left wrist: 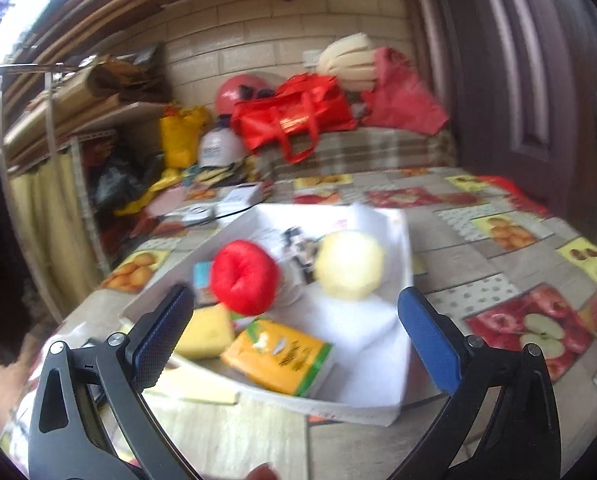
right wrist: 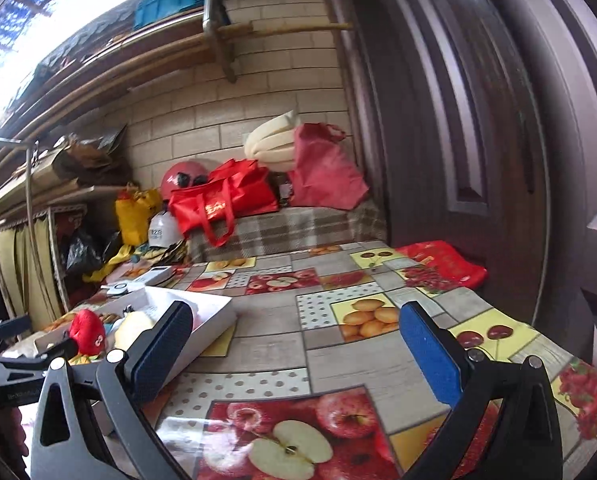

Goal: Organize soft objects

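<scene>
A white shallow box [left wrist: 364, 340] lies on the table and holds soft items. Among them are a red plush [left wrist: 244, 278], a pale yellow fluffy ball [left wrist: 350, 264], a yellow sponge [left wrist: 206, 330] and an orange-and-green packet [left wrist: 278, 356]. My left gripper [left wrist: 296, 296] is open just above the box's near side, with nothing between its fingers. The red plush is blurred, close to the left finger. In the right wrist view, my right gripper [right wrist: 297, 314] is open and empty over the fruit-print tablecloth [right wrist: 338, 280]. From there, the box [right wrist: 214, 320] and the red plush [right wrist: 87, 332] are at the left.
A pale towel [left wrist: 226, 436] lies in front of the box. Small boxes and a round gadget [left wrist: 196, 213] sit behind it. A red flat bag [right wrist: 444, 266] lies at the table's far right. Behind the table are a plaid bench with red bags [right wrist: 222, 196] and a dark door [right wrist: 478, 120].
</scene>
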A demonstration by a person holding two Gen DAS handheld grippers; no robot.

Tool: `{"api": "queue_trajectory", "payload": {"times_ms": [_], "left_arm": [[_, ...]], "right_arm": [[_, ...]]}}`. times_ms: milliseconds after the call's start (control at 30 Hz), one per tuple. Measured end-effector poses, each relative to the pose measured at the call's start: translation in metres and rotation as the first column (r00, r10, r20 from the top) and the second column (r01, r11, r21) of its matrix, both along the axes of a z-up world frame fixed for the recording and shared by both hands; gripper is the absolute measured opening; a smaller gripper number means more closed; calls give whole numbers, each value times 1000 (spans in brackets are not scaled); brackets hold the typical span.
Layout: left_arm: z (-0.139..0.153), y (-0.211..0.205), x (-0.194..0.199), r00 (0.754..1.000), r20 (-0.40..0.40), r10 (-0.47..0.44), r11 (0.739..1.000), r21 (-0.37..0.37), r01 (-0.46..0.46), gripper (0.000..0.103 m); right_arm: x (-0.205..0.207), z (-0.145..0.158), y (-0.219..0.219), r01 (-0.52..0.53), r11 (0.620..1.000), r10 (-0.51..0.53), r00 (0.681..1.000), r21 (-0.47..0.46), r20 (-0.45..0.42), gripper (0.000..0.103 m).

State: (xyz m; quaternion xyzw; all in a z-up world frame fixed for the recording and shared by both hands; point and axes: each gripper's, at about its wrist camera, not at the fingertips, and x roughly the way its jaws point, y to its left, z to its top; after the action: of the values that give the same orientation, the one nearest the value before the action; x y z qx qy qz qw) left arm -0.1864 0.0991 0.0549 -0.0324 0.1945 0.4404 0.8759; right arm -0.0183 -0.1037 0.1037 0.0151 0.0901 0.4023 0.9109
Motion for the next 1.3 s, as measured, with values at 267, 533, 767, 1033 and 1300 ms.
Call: {"api": "queue_trajectory", "payload": {"times_ms": [267,533,767,1033,1300], "left_arm": [[-5,0,-2,1000,-3,-31,998,-51,31,103],[-7,-5,3,999,-6,-44,997,-57,43,103],[-12,1,24,994,-45,-95,990,-110,90,103],[-13,4,20,998,-42,-54,992,-114,48,103],[-12,4,18,998,-32,-50,993,-106,46,103]], "right_arm": [[2,-8,20,-133,984,127,990,-114,-63,103],[-10,-8,8,-54,995,55,998,-79,10,103],[3,-7,-7,49,998,-52,997,-44,-65,103],[7,-9,-3,44,996,-51,995,-75,-91,103],[7,-9,-4,40,996,-47,995,-74,-90,103]]}}
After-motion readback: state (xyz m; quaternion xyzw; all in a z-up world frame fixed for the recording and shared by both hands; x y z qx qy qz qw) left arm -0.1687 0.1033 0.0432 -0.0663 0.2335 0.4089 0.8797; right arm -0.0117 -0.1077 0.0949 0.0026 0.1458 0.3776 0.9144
